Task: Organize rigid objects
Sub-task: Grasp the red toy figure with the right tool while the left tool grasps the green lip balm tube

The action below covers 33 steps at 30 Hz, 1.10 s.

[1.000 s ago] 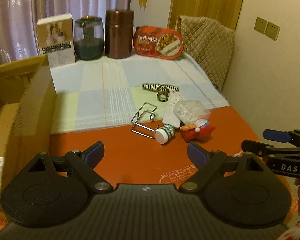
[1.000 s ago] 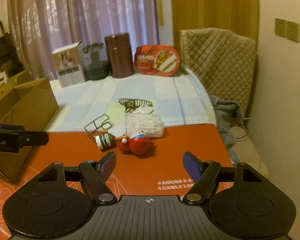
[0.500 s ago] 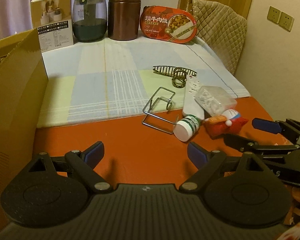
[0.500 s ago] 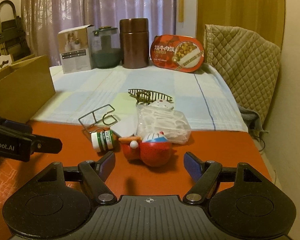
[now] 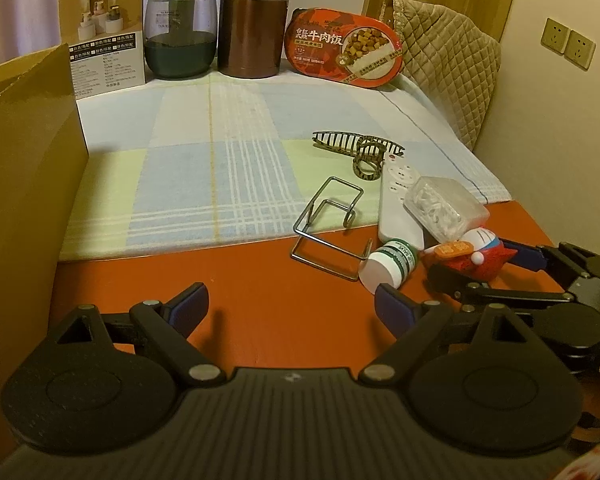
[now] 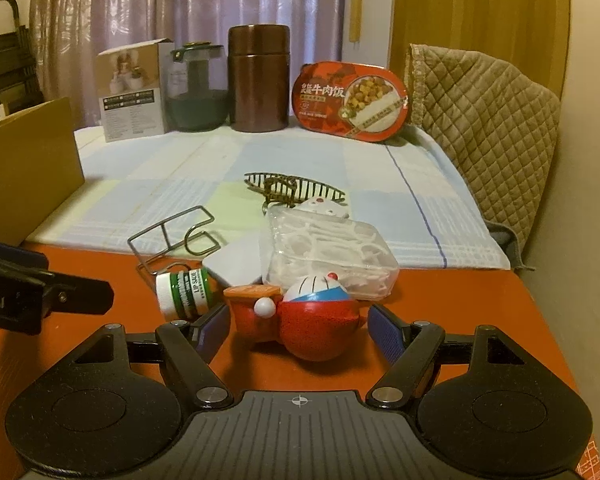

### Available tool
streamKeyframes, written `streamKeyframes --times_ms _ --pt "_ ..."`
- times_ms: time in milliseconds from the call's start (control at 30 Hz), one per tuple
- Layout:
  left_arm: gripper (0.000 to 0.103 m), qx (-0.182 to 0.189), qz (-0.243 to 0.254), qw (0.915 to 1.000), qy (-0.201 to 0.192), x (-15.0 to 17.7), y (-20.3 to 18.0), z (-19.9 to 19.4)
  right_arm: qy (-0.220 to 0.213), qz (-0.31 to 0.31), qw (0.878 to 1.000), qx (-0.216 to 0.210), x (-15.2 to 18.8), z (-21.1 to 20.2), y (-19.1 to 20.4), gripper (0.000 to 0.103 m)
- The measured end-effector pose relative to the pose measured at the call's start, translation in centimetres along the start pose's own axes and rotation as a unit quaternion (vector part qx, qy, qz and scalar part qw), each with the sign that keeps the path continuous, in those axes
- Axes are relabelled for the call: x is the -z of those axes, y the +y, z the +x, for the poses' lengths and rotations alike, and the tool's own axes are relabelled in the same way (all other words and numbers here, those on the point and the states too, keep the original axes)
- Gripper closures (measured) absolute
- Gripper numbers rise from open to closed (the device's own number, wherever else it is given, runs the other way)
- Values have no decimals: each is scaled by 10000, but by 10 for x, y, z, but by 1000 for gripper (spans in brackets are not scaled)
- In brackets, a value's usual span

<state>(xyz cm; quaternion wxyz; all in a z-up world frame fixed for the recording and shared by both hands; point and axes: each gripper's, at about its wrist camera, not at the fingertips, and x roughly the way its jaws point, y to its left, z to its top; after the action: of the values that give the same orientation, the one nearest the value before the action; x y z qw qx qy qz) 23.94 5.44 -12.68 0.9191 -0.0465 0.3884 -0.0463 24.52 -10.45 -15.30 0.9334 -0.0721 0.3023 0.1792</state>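
Note:
A red and blue toy figure (image 6: 316,320) lies on the orange table top, and my right gripper (image 6: 300,326) stands open with its pads on either side of the toy, a small gap each side. In the left wrist view the same toy (image 5: 472,256) sits between the right gripper's fingers (image 5: 448,276). My left gripper (image 5: 290,300) is open over bare table, its right fingertip just short of a small white bottle with a green label (image 5: 388,264). A clear box of floss picks (image 6: 328,248), a white remote (image 5: 396,208), a wire holder (image 5: 328,224) and a striped hair clip (image 5: 356,146) lie behind.
A cardboard box (image 5: 20,200) stands at the left edge. At the back of the checked cloth (image 5: 204,184) stand a printed carton (image 5: 104,32), a dark jar (image 5: 180,36), a brown canister (image 5: 252,20) and a red meal tray (image 5: 344,52). A quilted chair back (image 6: 484,128) is at the right.
Both grippers have come down and forward toward the pile. The right gripper's fingers now flank the red toy, which was ahead of them before. The left gripper has closed in on the bottle.

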Motion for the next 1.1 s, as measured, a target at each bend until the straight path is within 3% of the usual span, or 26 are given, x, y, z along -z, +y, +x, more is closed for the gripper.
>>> streamKeyframes --times_ms 333,600,667,833,1100 --pt "15 50 25 10000 13 2 -5 3 -88 -253 9996 101 1 -1 6 38" --pt "16 362 163 9991 -123 2 -16 6 -103 58 9998 189 2 -21 -16 38" --pt "21 501 250 9983 -135 1 -22 9 -86 215 9994 259 2 -27 -25 38" --pt "45 749 620 9952 -128 2 -40 17 -69 470 9981 381 4 -40 -43 38" --pt "47 822 751 9937 -111 0 -56 27 -68 535 9977 407 6 -48 -50 38"
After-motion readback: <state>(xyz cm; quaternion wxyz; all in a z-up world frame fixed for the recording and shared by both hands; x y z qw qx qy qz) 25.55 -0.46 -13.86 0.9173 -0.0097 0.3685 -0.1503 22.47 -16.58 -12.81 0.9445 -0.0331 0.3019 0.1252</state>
